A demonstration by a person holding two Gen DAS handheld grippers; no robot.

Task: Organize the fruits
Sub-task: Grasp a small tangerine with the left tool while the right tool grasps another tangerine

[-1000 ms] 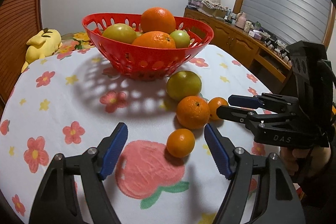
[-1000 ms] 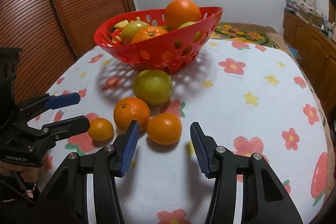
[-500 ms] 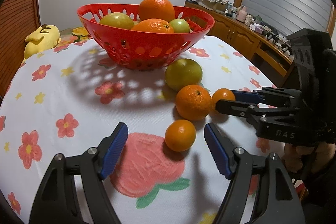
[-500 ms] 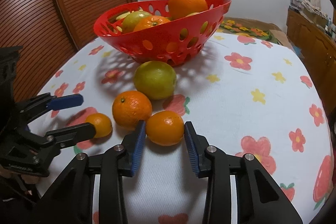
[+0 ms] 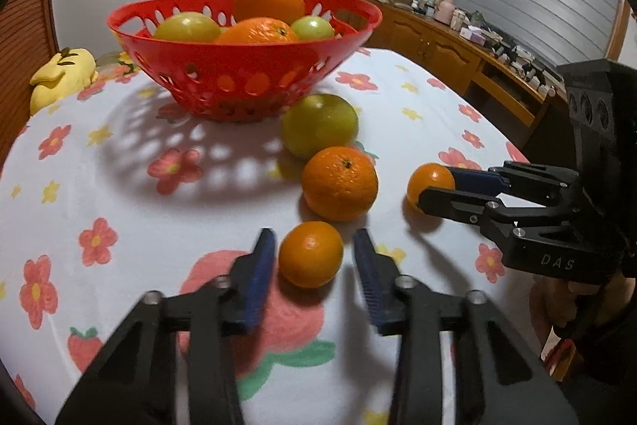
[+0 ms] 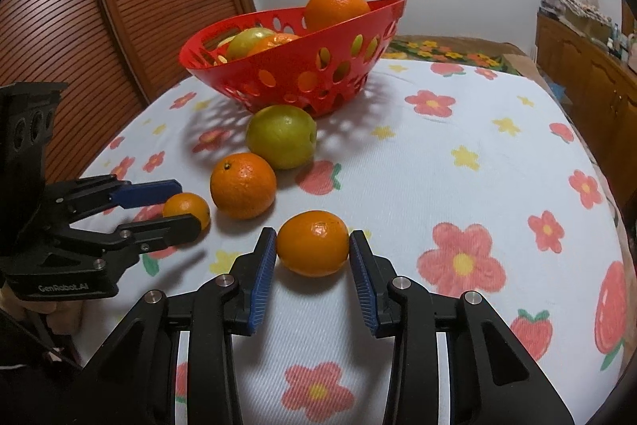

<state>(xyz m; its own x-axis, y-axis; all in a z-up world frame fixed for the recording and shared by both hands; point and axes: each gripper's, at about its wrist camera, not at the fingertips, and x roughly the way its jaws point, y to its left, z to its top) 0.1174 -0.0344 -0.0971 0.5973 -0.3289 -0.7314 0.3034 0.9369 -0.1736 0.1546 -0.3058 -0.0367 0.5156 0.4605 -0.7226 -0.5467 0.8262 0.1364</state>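
A red basket (image 5: 247, 82) (image 6: 294, 66) holds several oranges and green fruits at the far side of the table. In front of it lie a green fruit (image 5: 318, 124) (image 6: 280, 136) and a large orange (image 5: 339, 183) (image 6: 243, 184). My left gripper (image 5: 313, 257) (image 6: 179, 204) is open around a small orange (image 5: 310, 253) (image 6: 187, 208), with small gaps on both sides. My right gripper (image 6: 312, 249) (image 5: 434, 186) is shut on a medium orange (image 6: 312, 243) (image 5: 430, 182), low over the cloth.
The table wears a white cloth with red flowers (image 6: 462, 257). A yellow plush toy (image 5: 63, 74) lies at the far left edge. A wooden cabinet with clutter (image 5: 458, 42) stands to the right, a slatted wooden door (image 6: 119, 6) to the left.
Both grippers moved forward and narrowed. The right closed onto the medium orange and drew it away from the large one. The left now straddles the small orange.
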